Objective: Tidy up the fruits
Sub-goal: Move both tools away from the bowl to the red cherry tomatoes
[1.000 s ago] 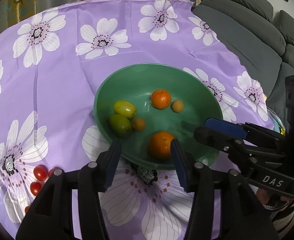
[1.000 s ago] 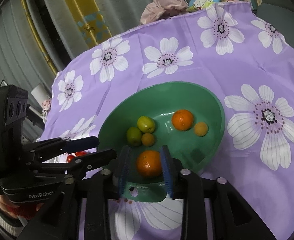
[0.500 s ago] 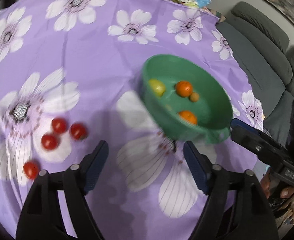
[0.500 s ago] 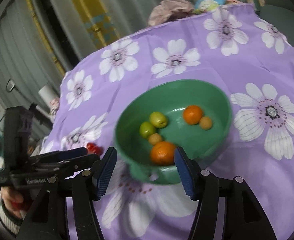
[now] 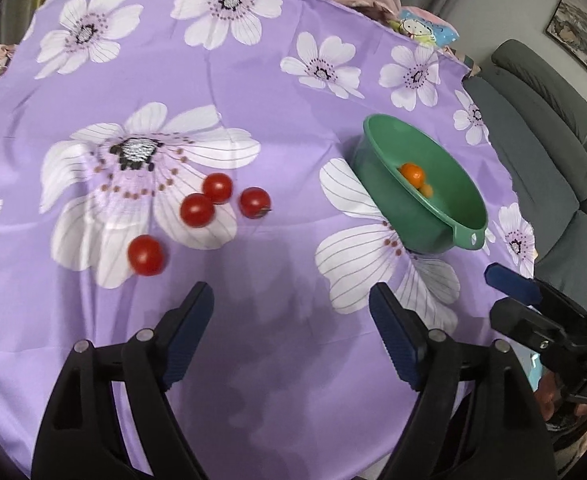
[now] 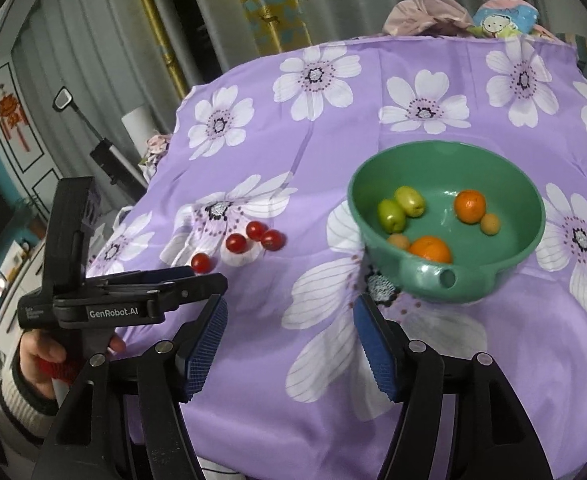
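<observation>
A green bowl (image 6: 445, 148) with a pierced handle stands on the purple flowered cloth. It holds two oranges (image 6: 430, 249), two green fruits (image 6: 391, 216) and two small yellow fruits. Several cherry tomatoes (image 5: 196, 210) lie loose on a white flower, left of the bowl (image 5: 445, 216). My left gripper (image 5: 291, 300) hangs open and empty over bare cloth, nearer than the tomatoes. My right gripper (image 6: 291, 312) sits in front of the bowl's handle, its jaws opening with nothing between them. Each gripper shows in the other's view: right gripper (image 5: 497, 294), left gripper (image 6: 209, 278).
A grey sofa (image 5: 545, 148) stands beyond the table's right edge. Bundled fabric and a cartoon-print cushion (image 6: 497, 20) lie at the far edge. Curtains and a yellow panel (image 6: 269, 4) stand behind. A hand in a ribbed sleeve (image 6: 33, 364) grips the left tool.
Both grippers have drawn back from the bowl and their jaws have spread wider. The left one has swung left, so the tomatoes now sit ahead of it and the bowl off to its right.
</observation>
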The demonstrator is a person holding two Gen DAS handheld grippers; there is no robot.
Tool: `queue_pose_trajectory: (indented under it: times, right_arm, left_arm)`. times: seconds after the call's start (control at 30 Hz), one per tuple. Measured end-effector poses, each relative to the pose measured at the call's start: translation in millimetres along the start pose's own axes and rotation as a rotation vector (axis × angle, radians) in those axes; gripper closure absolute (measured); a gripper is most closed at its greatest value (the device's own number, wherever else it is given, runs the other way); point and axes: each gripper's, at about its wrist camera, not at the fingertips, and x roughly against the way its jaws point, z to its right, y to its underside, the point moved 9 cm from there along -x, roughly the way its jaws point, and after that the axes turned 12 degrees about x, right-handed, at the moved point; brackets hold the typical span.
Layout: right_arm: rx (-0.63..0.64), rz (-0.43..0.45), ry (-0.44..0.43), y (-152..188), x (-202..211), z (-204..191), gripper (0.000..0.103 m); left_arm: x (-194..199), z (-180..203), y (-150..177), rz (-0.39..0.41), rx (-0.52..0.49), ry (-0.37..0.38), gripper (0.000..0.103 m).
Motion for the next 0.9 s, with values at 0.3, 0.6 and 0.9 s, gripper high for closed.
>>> queue_pose_trajectory:
  times: [0.3, 0.6, 0.9]
  right_arm:
    - [-0.009, -0.065, 0.007, 7, -18, -27, 0.037]
    - [0.089, -0.089, 0.02, -4, -19, -61, 0.037]
    - [0.109, -0.152, -0.013, 7, -47, -66, 0.037]
  left_arm:
    - [19, -22, 6, 0.037, 0.011, -0.006, 0.023]
    - [38, -27, 8, 0.053, -0.038, 0.044, 0.023]
    - [36, -50, -3, 0.049, 0.0, 0.007, 0.024]
